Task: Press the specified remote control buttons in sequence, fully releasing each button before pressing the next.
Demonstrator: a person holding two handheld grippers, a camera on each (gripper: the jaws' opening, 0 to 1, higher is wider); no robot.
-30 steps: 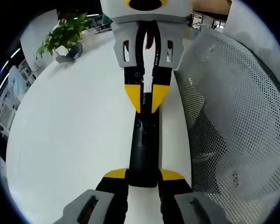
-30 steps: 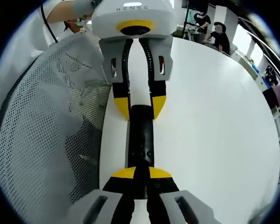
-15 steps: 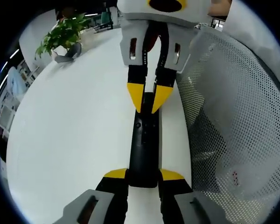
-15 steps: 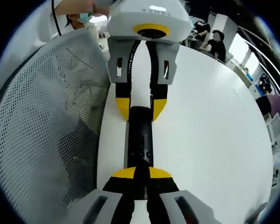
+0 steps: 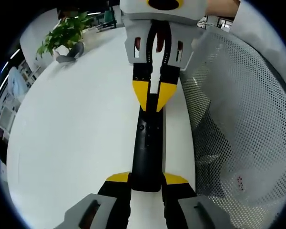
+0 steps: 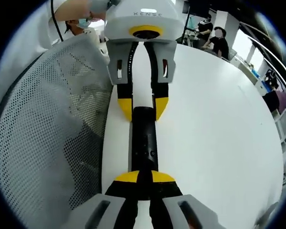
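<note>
I hold the remote [image 5: 147,148] at its near end in the left gripper [image 5: 147,180], jaws clamped on its sides, the slim black bar lying lengthwise on the white table [image 5: 76,143] beside a mesh chair [image 5: 238,124]. From the far end my right gripper [image 5: 155,100] comes in with its yellow tips pinched almost together over the remote's top face; I cannot tell whether they touch a button. In the right gripper view the same pair reads reversed: right gripper [image 6: 144,179] low, left gripper [image 6: 143,109] astride the remote [image 6: 143,143]. I judge it light, rigid and smooth-sided, likely to skate under a push, so the side clamp at the end, clear of the keys, looks right. A plant [image 5: 66,36] stands at the table's far edge.
</note>
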